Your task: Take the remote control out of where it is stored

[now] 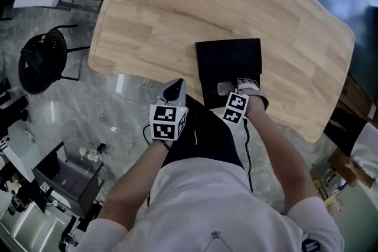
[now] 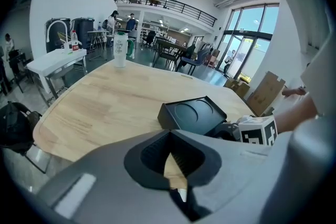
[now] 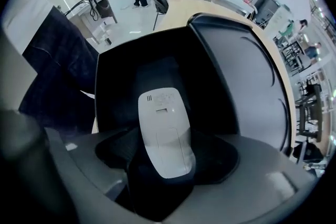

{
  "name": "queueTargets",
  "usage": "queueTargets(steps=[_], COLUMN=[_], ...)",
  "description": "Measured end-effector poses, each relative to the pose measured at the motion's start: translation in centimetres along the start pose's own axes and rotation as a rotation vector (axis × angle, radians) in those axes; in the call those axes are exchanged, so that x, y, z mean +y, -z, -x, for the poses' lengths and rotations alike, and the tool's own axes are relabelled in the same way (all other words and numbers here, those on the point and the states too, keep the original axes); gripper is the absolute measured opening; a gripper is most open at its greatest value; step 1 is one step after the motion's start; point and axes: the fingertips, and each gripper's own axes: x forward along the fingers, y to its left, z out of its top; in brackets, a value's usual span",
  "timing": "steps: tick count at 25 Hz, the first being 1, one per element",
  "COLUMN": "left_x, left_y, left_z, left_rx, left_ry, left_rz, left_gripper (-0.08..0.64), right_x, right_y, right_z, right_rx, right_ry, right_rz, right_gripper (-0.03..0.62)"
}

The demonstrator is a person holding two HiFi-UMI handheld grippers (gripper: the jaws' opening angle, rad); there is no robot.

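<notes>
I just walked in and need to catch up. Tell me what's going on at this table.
A person is working at a wooden table with a gripper in each hand. The right gripper points down into the open near end of a black box. Its jaws stand apart on either side of a white remote control lying inside, not yet gripped. The left gripper hangs near the table's edge, jaws together and empty. The remote is not out yet.

Wooden table (image 1: 177, 9); matt black box (image 1: 227, 59)
</notes>
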Motion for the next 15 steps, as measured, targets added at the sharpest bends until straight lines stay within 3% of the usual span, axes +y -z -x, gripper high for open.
queueTargets(steps=[8,15], left_x=[-0.1,-0.4], left_y=[0.4,0.2], left_z=[0.3,0.4], left_rx=[0.002,-0.002], left_ry=[0.0,0.008], left_rz=[0.004,-0.019], left_gripper=[0.002,0.002], right_x=[0.0,-0.2], right_y=[0.0,0.0], right_z=[0.1,2.3], right_rx=[0.028,-0.029], right_ry=[-0.012,-0.057], right_rz=[0.012,-0.159], right_gripper=[0.316,0.313])
